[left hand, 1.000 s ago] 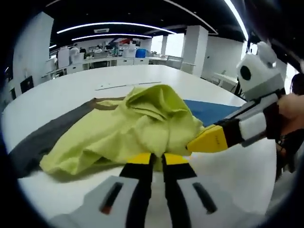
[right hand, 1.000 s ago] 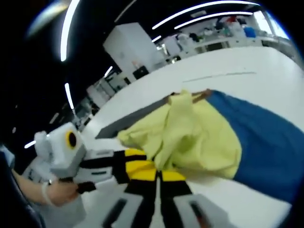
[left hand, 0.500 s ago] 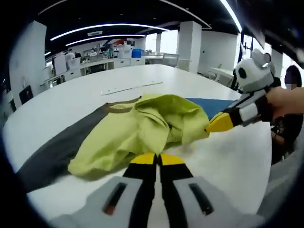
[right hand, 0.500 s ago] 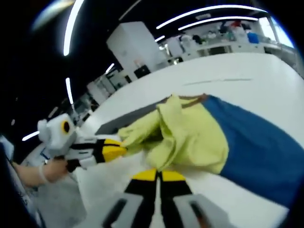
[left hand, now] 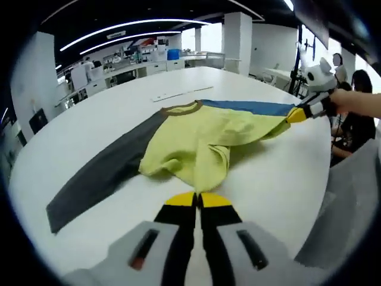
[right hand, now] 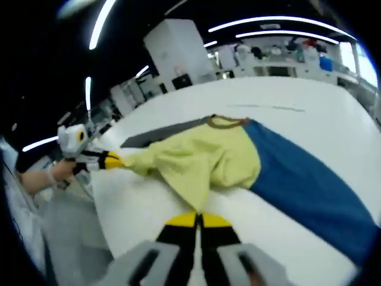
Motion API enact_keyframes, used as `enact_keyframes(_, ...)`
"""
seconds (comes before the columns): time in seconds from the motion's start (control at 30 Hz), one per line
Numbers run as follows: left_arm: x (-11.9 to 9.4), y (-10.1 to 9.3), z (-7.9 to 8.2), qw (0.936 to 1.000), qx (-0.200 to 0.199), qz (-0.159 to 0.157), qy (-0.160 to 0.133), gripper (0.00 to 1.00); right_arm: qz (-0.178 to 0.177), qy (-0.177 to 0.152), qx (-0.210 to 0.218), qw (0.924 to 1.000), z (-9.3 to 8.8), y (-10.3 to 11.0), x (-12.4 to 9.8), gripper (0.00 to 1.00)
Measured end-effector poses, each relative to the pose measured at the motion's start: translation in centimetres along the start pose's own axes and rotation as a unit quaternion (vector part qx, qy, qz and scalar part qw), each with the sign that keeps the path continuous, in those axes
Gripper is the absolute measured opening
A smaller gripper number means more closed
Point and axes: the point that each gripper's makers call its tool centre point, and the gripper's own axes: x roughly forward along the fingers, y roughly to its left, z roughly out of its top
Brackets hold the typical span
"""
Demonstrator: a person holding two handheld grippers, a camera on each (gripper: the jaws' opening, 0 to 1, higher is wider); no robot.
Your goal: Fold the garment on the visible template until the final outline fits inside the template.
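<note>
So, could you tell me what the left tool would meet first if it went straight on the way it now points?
Probably the near folded edge of the yellow-green fabric garment, just ahead of the shut left tool on the white table; depth is uncertain.

No legible text, label, brand, number or sign anywhere ahead of the jaws.
</note>
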Motion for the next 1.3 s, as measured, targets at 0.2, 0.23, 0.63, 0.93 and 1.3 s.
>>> enact_keyframes(0.2, -2.3, 0.7, -2.3, 0.9994, 0.016, 0.002, 0.030, 0.00, -0.008, 0.009, -0.022, 0.9997, -0.6, 0.1, -1.8, 0.00)
enact_keyframes(0.23, -2.6, 0.9, -2.7, 0.9992, 0.018, 0.004, 0.035, 0.00, -0.011, 0.011, -0.027, 0.9995, -0.6, 0.1, -2.0, 0.00)
enact_keyframes(0.63, -5.6, 1.0, -4.1, 0.9896, 0.105, 0.002, 0.098, 0.00, 0.010, 0.022, -0.062, 0.9978, -1.4, 2.8, -4.2, 0.00)
enact_keyframes(0.93, -6.9, 0.4, -5.7, 0.9796, 0.148, -0.016, 0.135, 0.00, 0.023, 0.038, -0.059, 0.9973, -3.7, 4.9, -5.4, 0.00)
enact_keyframes(1.3, -7.5, 0.2, -9.1, 0.9364, 0.268, -0.026, 0.225, 0.00, 0.037, 0.129, -0.125, 0.9830, -8.6, 6.8, -4.9, 0.00)
